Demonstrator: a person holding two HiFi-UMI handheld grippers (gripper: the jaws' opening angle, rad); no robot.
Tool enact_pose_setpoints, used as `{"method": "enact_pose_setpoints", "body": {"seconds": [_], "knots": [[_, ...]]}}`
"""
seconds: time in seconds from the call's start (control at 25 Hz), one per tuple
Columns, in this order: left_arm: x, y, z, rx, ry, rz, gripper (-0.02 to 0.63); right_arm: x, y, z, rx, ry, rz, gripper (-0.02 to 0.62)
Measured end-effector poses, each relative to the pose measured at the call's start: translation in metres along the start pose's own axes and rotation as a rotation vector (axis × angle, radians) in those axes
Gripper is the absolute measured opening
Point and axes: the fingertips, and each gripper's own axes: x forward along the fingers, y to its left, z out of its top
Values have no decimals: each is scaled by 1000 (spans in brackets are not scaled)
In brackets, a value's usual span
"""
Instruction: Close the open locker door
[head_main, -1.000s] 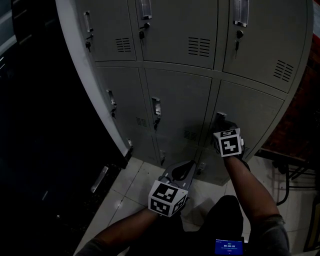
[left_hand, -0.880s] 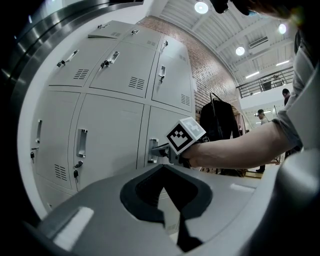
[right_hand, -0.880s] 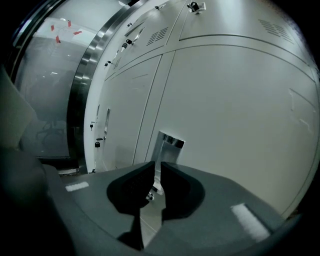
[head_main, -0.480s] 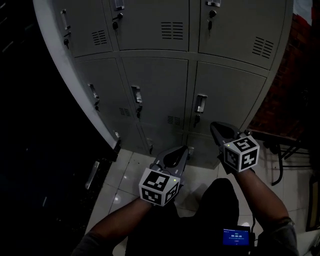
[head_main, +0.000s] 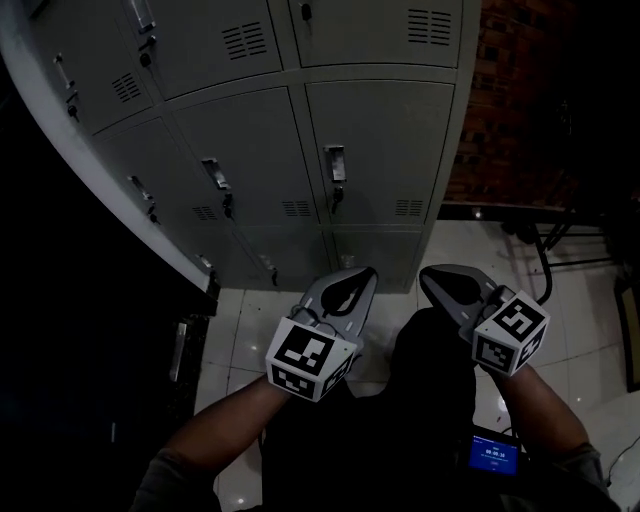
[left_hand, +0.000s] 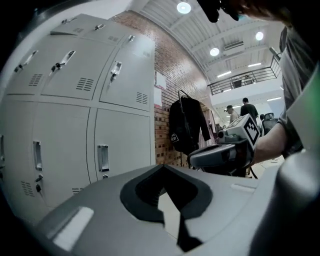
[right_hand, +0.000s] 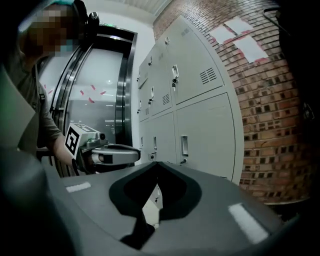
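Observation:
The grey locker bank (head_main: 380, 140) fills the top of the head view, and every door I can see lies flush. The lower right door (head_main: 390, 150) has a metal handle (head_main: 335, 165) and a vent. My left gripper (head_main: 363, 275) and right gripper (head_main: 430, 275) hang side by side over the floor, a short way back from the lockers. Both are shut with nothing between the jaws. In the left gripper view my left gripper (left_hand: 162, 167) points at the lockers (left_hand: 100, 125), with the right gripper (left_hand: 220, 155) beside it. The right gripper (right_hand: 155, 165) view shows the same doors (right_hand: 200, 130) flush.
A brick wall (head_main: 510, 100) adjoins the lockers on the right, with a dark metal frame (head_main: 560, 250) at its foot. A black jacket (left_hand: 187, 125) hangs on the brick. Dark glass doors (right_hand: 100, 100) stand left of the lockers. People (left_hand: 245, 107) stand far off. White floor tiles (head_main: 590, 330) lie below.
My right gripper has drawn back from the lower right locker door's handle to beside the left one. The head view has swung right, bringing the brick wall in.

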Motion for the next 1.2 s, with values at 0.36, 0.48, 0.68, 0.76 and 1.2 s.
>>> {"method": "enact_pose_setpoints", "body": {"seconds": [0.36,0.48,0.68,0.76,1.2], "knots": [[-34,-30,15,24,-32,-11,-3,-24,21,-5,3,-23,31,8],[-35,-30,4,13,-34,-4,-3,-31,24,-7,0,-29,23,8],[-40,-28,-9,-20,-15,5,-3,-38,28,-15,7,-23,16,6],[-43,-27,-11,-11,-7,10,-3,-38,33,-17,-2,-18,20,6],[-49,-24,-21,-10,39,6,-2,-35,50,-26,-17,22,29,6]]}}
